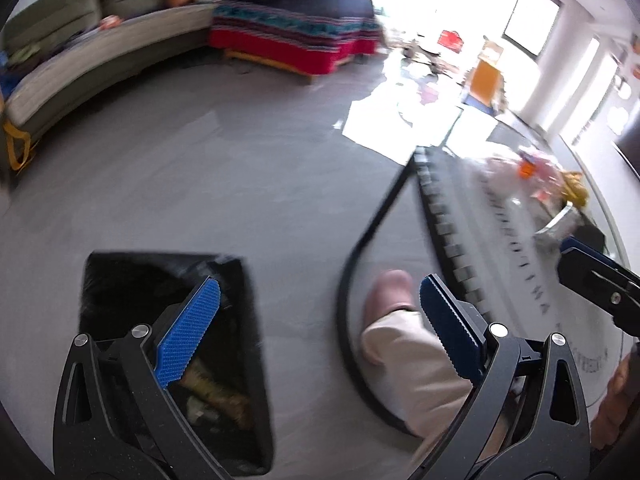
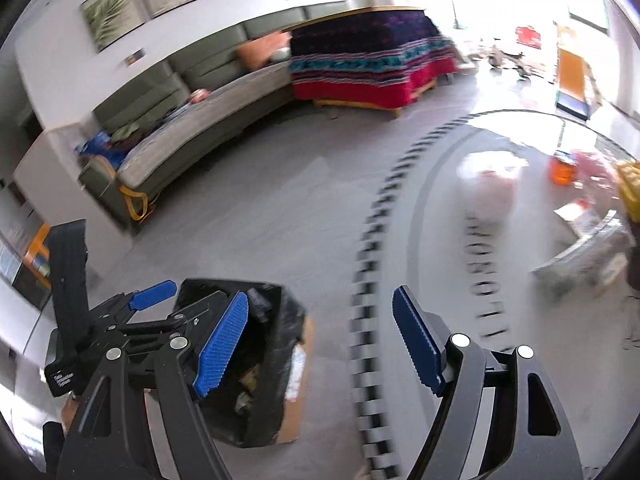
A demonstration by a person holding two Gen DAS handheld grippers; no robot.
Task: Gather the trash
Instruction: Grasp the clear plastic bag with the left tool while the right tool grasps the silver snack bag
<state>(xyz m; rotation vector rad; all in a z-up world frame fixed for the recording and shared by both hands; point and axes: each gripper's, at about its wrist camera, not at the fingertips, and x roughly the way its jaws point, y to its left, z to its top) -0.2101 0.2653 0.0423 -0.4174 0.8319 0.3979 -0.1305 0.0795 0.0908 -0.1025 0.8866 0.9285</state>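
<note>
Left claw (image 1: 320, 312): jaws spread wide, nothing held between the blue pads (image 1: 192, 332). Right claw (image 2: 320, 344): jaws also spread wide, nothing gripped; frames are motion-blurred.

Trash bin (image 1: 160, 280), lined with a black bag, is seen on the grey floor (image 1: 200, 160) just beneath and behind the left claw's left finger; crumpled wrappers (image 1: 216, 390) are visible inside it. From the right wrist view the same bin (image 2: 276, 320) is placed behind the right claw's left finger, with the left claw (image 2: 192, 296) seen just to the left of it, over the bin's edge.

A round glass worktop (image 2: 500, 280) with a checkered rim is located ahead and to the right of both claws. Loose trash is seen on it, well beyond the right claw's right finger: an orange packet (image 2: 562, 170), pinkish plastic (image 2: 596, 176), a yellow item (image 2: 630, 188), a clear wrapper (image 2: 580, 264). Details are too blurred to tell further.

A person's trouser leg (image 1: 408, 360) and pink slipper (image 1: 390, 288) are seen under the glass, between the left claw's fingers. The tip of the right claw (image 1: 592, 264) shows over the worktop at the right edge of the left wrist view.

A sofa (image 2: 192, 120) and a striped blanket (image 2: 360, 64) are far behind.
</note>
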